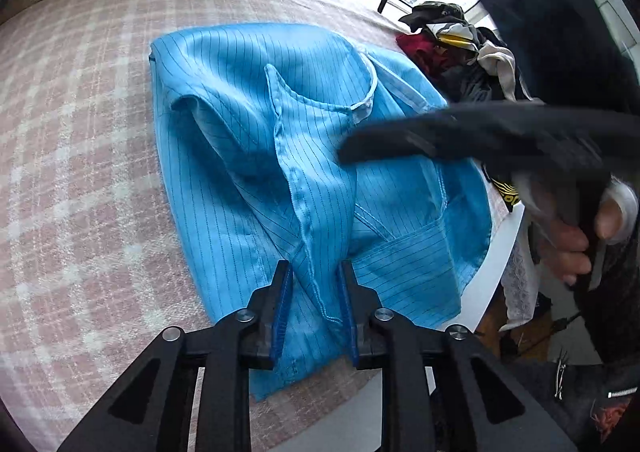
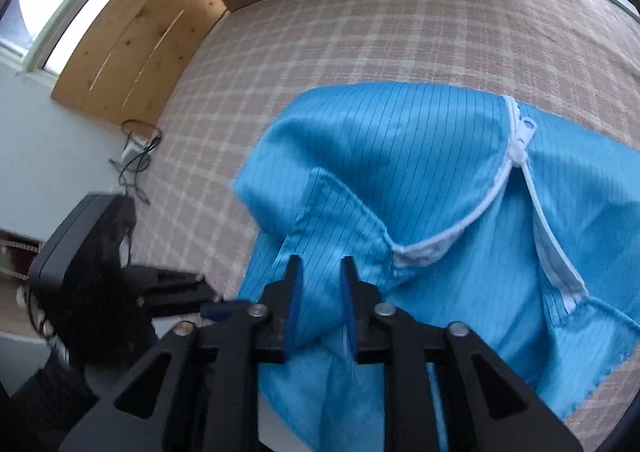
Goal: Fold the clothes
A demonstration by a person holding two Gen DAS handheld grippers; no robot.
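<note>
A blue pinstriped garment (image 1: 248, 155) is lying rumpled on the pink checked bed (image 1: 80, 131), its white zipper (image 2: 516, 147) showing and its near edge hanging over the bed's side. The left claw (image 1: 314, 276) is standing parted around a stitched hem ridge without pinching it. The right claw (image 2: 320, 276) is also sitting parted with a fold of the blue cloth between its fingers, though blur is making contact hard to judge.
</note>
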